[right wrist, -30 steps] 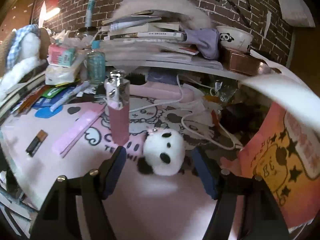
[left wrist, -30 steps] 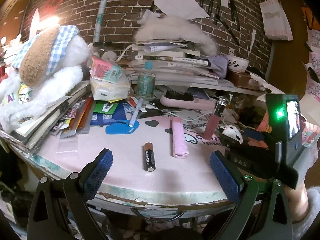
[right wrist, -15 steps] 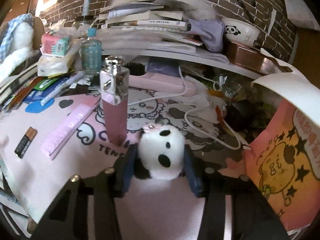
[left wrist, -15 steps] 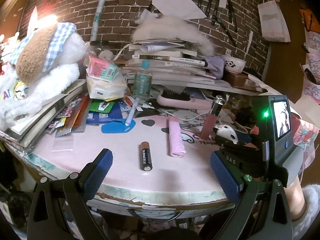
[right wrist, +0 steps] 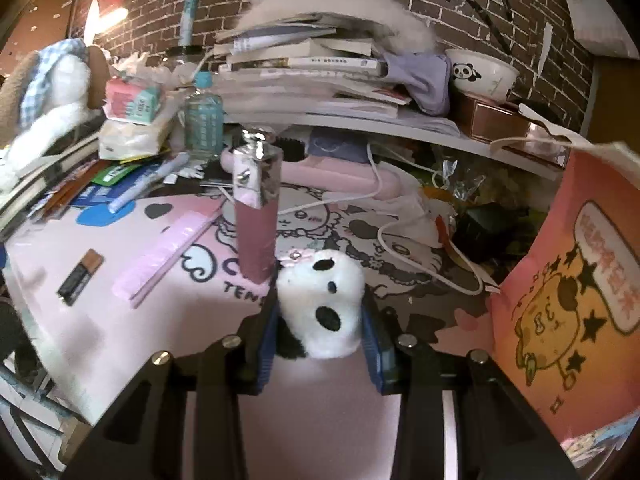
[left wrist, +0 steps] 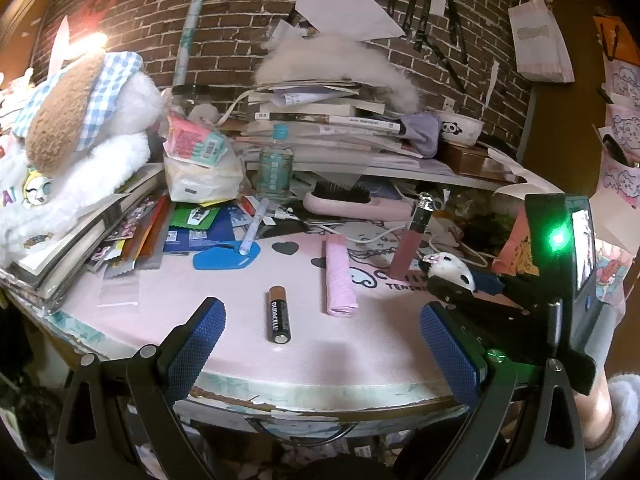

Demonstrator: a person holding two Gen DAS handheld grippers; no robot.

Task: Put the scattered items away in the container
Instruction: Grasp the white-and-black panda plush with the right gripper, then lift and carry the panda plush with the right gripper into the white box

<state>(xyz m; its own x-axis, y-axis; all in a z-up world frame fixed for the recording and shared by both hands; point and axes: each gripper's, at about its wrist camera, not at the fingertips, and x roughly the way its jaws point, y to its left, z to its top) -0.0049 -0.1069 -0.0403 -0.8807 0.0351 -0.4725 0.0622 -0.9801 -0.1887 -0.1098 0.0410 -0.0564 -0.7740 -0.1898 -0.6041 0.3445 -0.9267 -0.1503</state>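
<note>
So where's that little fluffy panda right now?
The panda sits pinched in the right claw in its own camera's view, just in front of the upright pink bottle.

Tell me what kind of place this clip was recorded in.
Probably a bedroom or home desk corner: a cluttered pink cartoon desk mat against a brick wall, with a book pile, a plush toy and a hairbrush.

It was a home, most likely a bedroom desk against a brick wall (left wrist: 248,28). Ahead of the left jaws lay a pink cartoon mat (left wrist: 224,280); beyond it stood a stack of books (left wrist: 320,120), a hairbrush (left wrist: 344,198) and a water bottle (left wrist: 275,164). A plush dog (left wrist: 76,128) sat far left of them, and a panda bowl (right wrist: 482,70) rested beyond the right jaws.
</note>
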